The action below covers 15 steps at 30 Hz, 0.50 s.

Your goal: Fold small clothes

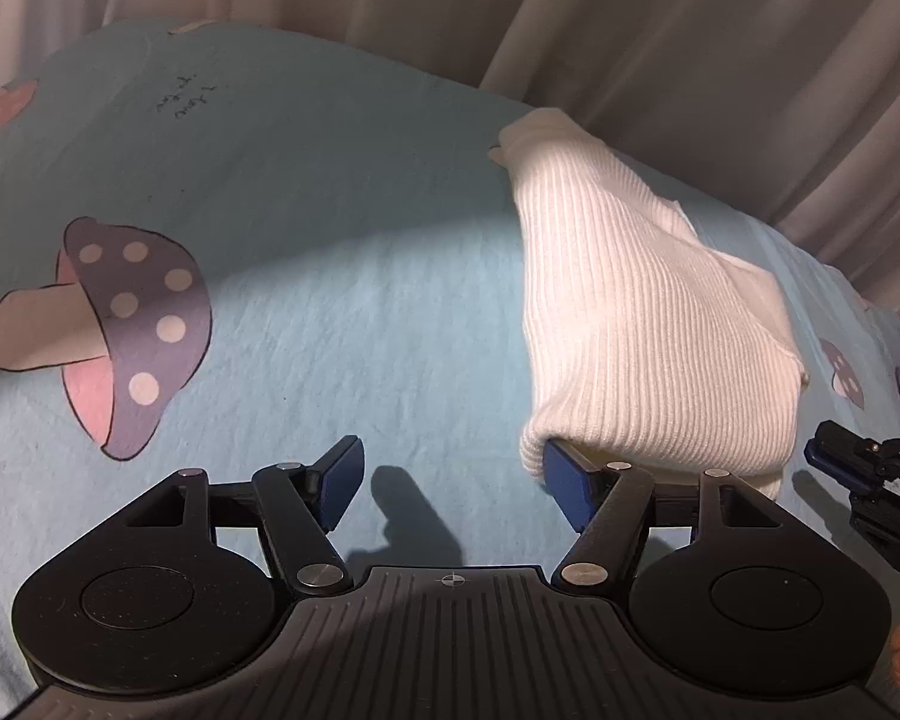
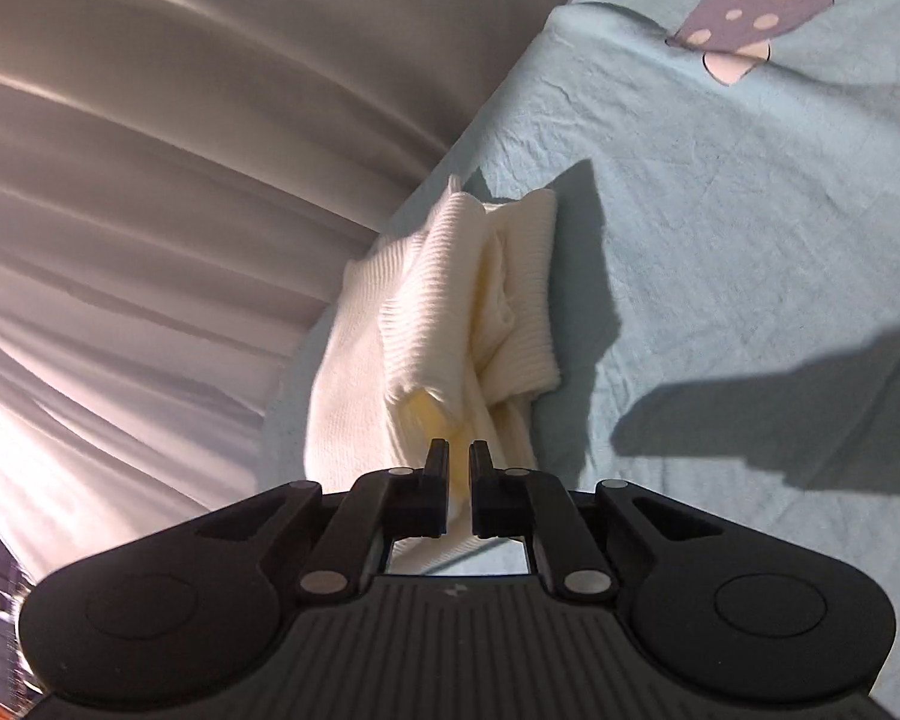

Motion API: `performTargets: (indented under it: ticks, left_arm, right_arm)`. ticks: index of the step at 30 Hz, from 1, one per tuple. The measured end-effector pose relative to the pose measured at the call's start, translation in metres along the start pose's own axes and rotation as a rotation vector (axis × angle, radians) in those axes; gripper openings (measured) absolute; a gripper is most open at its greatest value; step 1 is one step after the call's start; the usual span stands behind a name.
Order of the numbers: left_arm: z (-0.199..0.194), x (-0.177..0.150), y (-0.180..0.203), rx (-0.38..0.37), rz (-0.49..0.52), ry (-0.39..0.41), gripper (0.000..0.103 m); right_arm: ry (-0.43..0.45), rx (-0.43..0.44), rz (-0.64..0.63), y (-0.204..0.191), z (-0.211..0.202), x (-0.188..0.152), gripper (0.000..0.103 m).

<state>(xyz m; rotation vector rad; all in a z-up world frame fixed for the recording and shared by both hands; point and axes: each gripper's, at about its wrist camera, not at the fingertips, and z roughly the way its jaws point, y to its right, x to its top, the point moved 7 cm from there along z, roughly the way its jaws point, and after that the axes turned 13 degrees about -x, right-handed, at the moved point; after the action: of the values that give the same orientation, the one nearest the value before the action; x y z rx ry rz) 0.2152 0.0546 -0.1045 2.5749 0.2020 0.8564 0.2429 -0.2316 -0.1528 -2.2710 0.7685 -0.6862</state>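
Two tools: right tool (image 2: 459, 456) pinches the white knit garment (image 1: 642, 312); left tool (image 1: 450, 474), spread wide and empty, flanks its near edge.

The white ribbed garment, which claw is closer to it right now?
Right. The right claw is shut on the white ribbed garment. The left claw is open beside its near edge, one finger under the hem.
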Motion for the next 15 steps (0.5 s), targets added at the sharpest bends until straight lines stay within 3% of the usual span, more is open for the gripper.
performTargets:
  ticks: [2, 4, 5, 9, 15]
  left_arm:
    - [0.001, 0.001, 0.002, 0.000, 0.001, -0.013, 0.072]
    - [-0.001, 0.002, 0.004, 0.002, 0.017, -0.016, 0.072]
    - [-0.002, 0.002, 0.005, 0.005, 0.023, -0.016, 0.072]
    - [-0.009, 0.007, 0.002, 0.013, 0.009, 0.009, 0.076]
    - [-0.017, 0.013, -0.007, 0.028, -0.034, 0.042, 0.077]
  right_arm:
    - [-0.047, 0.057, 0.072, -0.003, 0.012, 0.001, 0.016]
    - [-0.074, 0.068, 0.097, -0.003, 0.019, -0.002, 0.036]
    - [-0.084, 0.063, 0.094, -0.003, 0.022, -0.003, 0.038]
    - [-0.162, 0.104, 0.086, -0.004, 0.028, -0.015, 0.039]
    - [-0.228, 0.091, 0.098, 0.013, 0.032, -0.028, 0.039]
